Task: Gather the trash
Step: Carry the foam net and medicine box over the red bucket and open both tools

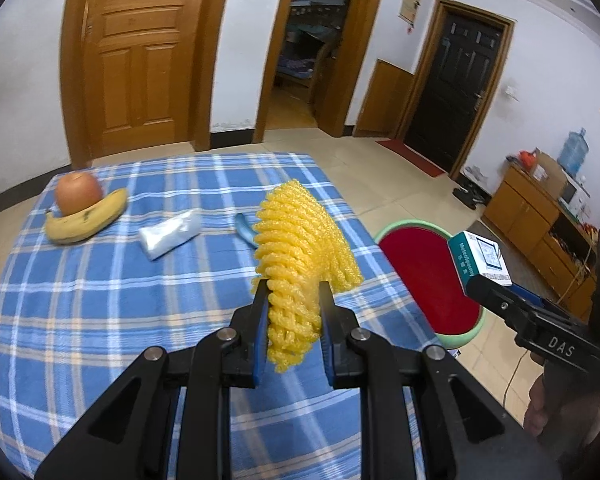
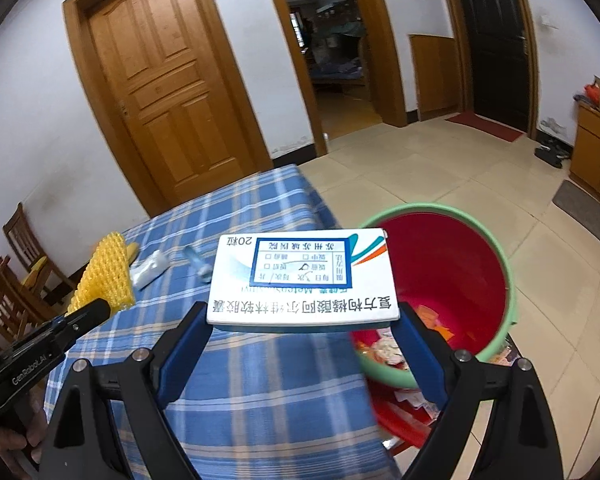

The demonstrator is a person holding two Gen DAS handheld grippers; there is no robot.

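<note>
Bucket (image 2: 440,280) sat on the floor at about 3 o'clock from the tabletop (image 1: 100,300). We held the medicine box (image 2: 304,276) clamped across the wide-set right tool (image 2: 300,344) and yellow foam netting (image 1: 300,256) pinched in the narrow left tool (image 1: 294,312). We judged each should clear the rim before release, box first

A yellow foam net (image 1: 304,256) is clamped between the two fingers of the left gripper (image 1: 294,296) and is held above a table covered by a blue checked cloth (image 1: 100,300). On the cloth, an apple (image 1: 78,193) is seen resting against a banana (image 1: 88,219), with a clear plastic bag (image 1: 171,233) and a small blue item (image 1: 245,229) nearby. A red bucket (image 1: 428,276) stands beside the table. A white and teal box (image 1: 478,258) is gripped by the right gripper (image 1: 485,285) over the bucket.
</note>
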